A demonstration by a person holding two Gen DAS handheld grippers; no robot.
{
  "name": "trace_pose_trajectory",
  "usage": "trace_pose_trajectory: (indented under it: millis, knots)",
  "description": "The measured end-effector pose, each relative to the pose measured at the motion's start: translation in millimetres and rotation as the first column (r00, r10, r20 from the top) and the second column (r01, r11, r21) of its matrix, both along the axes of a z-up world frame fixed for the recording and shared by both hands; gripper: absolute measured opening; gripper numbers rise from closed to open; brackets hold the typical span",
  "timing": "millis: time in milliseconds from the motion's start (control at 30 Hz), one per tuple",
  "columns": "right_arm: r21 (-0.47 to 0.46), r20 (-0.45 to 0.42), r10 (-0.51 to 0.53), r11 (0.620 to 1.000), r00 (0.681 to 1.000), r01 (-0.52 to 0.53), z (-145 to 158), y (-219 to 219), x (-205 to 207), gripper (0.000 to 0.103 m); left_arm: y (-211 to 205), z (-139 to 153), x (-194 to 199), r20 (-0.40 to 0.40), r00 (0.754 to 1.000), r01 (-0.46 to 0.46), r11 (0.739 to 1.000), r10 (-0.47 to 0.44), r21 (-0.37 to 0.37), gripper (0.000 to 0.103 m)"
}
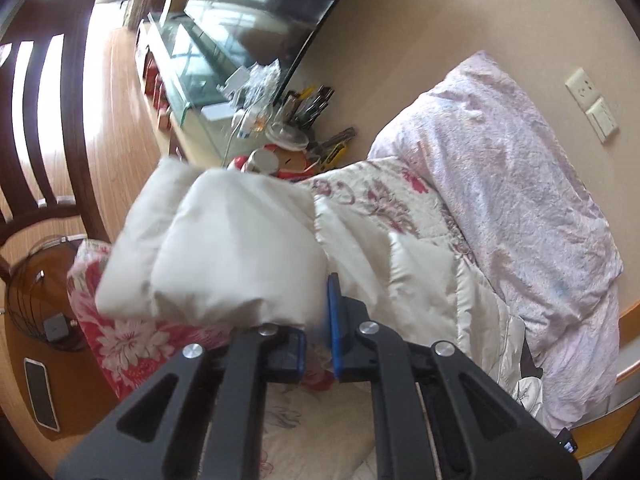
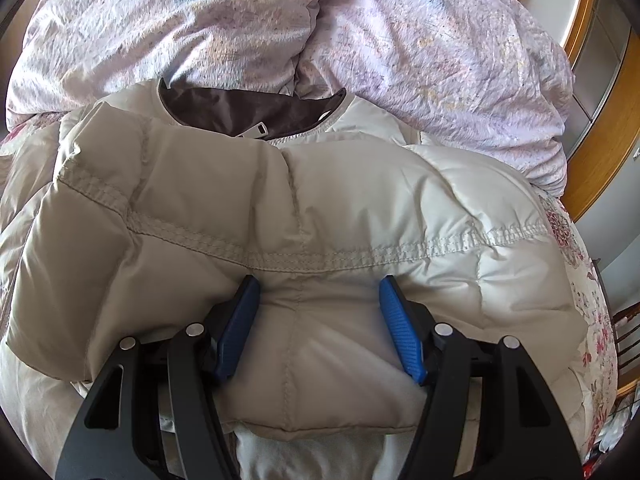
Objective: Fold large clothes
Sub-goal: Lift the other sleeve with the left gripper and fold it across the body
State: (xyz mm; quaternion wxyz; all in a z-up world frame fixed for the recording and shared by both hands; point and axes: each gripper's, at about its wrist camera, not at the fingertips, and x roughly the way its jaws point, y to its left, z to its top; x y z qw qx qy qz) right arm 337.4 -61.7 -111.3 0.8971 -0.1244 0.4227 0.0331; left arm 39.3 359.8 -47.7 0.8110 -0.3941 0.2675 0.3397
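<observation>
A cream puffer jacket (image 2: 360,208) lies on the bed with its brown-lined collar (image 2: 248,112) toward the duvet. A folded padded part of the jacket bulges between the blue pads (image 2: 400,332) of my right gripper (image 2: 318,284), which press into it from both sides. In the left wrist view, a puffy end of the jacket (image 1: 224,248) is raised off the bed and hangs over my left gripper (image 1: 320,308). That gripper's jaws stand nearly together, pinching the fabric edge. Its left pad is mostly hidden by the fabric.
A crumpled pale pink duvet (image 2: 400,40) is heaped beyond the jacket. The floral bedsheet (image 1: 120,340) shows at the bed's edge. A cluttered glass stand (image 1: 200,92) under a television (image 1: 272,8), a dark wooden chair (image 1: 44,120) and a phone (image 1: 40,396) lie to the left.
</observation>
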Motion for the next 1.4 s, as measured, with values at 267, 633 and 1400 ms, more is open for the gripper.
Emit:
trace_pose_trajectory:
  millis: [267,633,1400]
  knots:
    - [0.053,0.005,-0.005,0.999,1.000,0.005,0.3,-5.2,-0.3,0.065,-90.4,101.6,71.4,0.027,0.962,0.250,0.919,-0.271,0.306,0.009]
    - [0.133,-0.007,-0.001,0.991,1.000,0.002,-7.2,-15.2,-0.3,0.065,-257.4,88.9,181.2,-0.111,0.757,0.628,0.669,-0.644,0.398,0.007]
    - [0.241,-0.037,0.015,0.970,0.999,-0.006,-1.3,-34.9,-5.1,0.065,-325.4,7.3,226.0,-0.228,0.626,0.778,0.577,-0.746,0.250,0.007]
